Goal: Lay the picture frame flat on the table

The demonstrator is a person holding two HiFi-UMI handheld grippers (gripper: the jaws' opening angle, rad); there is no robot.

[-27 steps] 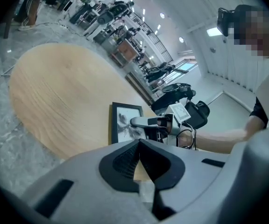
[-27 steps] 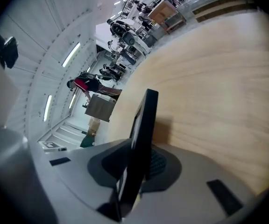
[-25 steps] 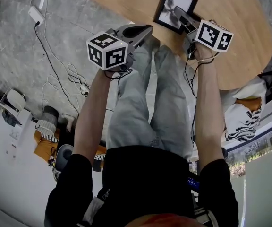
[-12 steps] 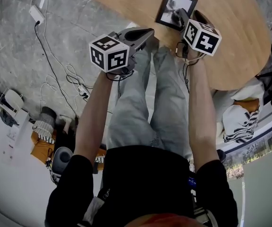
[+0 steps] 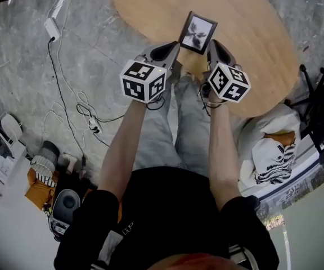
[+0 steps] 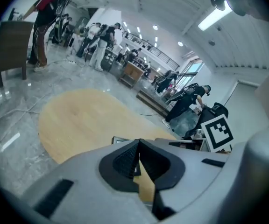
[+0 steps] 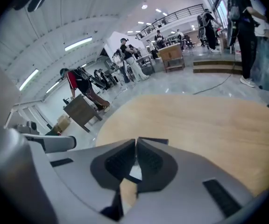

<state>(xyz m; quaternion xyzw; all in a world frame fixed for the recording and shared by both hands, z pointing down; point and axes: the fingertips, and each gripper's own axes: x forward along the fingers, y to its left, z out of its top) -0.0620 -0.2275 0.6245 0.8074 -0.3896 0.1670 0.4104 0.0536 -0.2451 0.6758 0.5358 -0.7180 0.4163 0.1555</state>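
Note:
The picture frame (image 5: 197, 32), black-edged with a grey photo, lies flat on the round wooden table (image 5: 257, 32) near its front edge. Both grippers hover just short of it, side by side. My left gripper (image 5: 174, 46) is at the frame's near left corner, shut and holding nothing. Off the near right corner is my right gripper (image 5: 211, 43), also shut and empty. In the left gripper view a sliver of the frame (image 6: 118, 139) shows beyond the closed left gripper (image 6: 138, 143). The right gripper view shows the frame's dark edge (image 7: 160, 141) past the closed right gripper (image 7: 136, 141).
Cables and a power strip (image 5: 54, 24) lie on the grey floor to the left. Bags and cushions (image 5: 274, 151) and a black stand (image 5: 319, 94) crowd the table's right side. Several people stand far off in the hall (image 6: 97, 36), by a wooden chair (image 6: 13, 45).
My right gripper, which lay on the frame a second ago, has pulled back off it toward me. The frame stays flat on the table. My left gripper has shifted slightly.

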